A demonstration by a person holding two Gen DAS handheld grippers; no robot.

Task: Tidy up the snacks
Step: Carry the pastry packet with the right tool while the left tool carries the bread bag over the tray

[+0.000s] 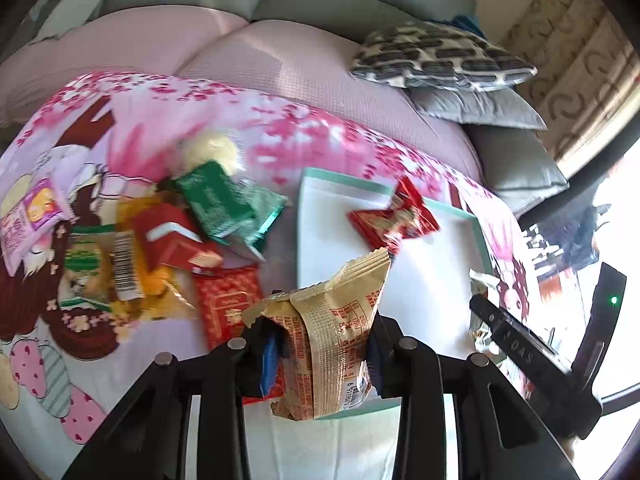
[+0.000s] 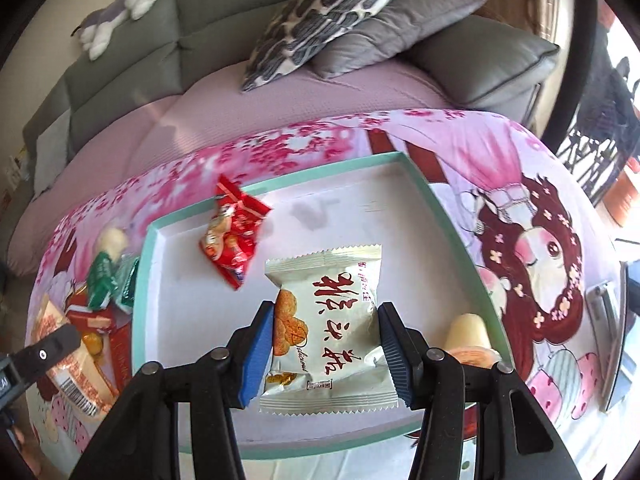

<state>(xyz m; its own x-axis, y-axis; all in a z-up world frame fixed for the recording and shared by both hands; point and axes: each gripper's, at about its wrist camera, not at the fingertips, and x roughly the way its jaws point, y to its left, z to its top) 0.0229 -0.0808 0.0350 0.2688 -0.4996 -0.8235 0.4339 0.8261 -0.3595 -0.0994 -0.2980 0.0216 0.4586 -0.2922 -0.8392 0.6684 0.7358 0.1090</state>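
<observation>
So the left gripper (image 1: pixel 320 352) is pinching a tan snack packet (image 1: pixel 332 340), the right gripper (image 2: pixel 326 344) a white one (image 2: pixel 332 336), both above the teal-rimmed tray (image 2: pixel 452 216); bare tray floor ahead, red packet (image 2: pixel 232 236) up-left.

The tan packet (image 1: pixel 332 344) hides the tray's near rim; the pile's red packet (image 1: pixel 230 306) is blurred.

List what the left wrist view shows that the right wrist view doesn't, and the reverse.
Left only: the left gripper shut on a tan packet, and a purple packet at the pile's far edge. Right only: the right gripper holding a white packet, and a plush toy on the sofa. Both: the teal-rimmed tray holding a red packet.
</observation>
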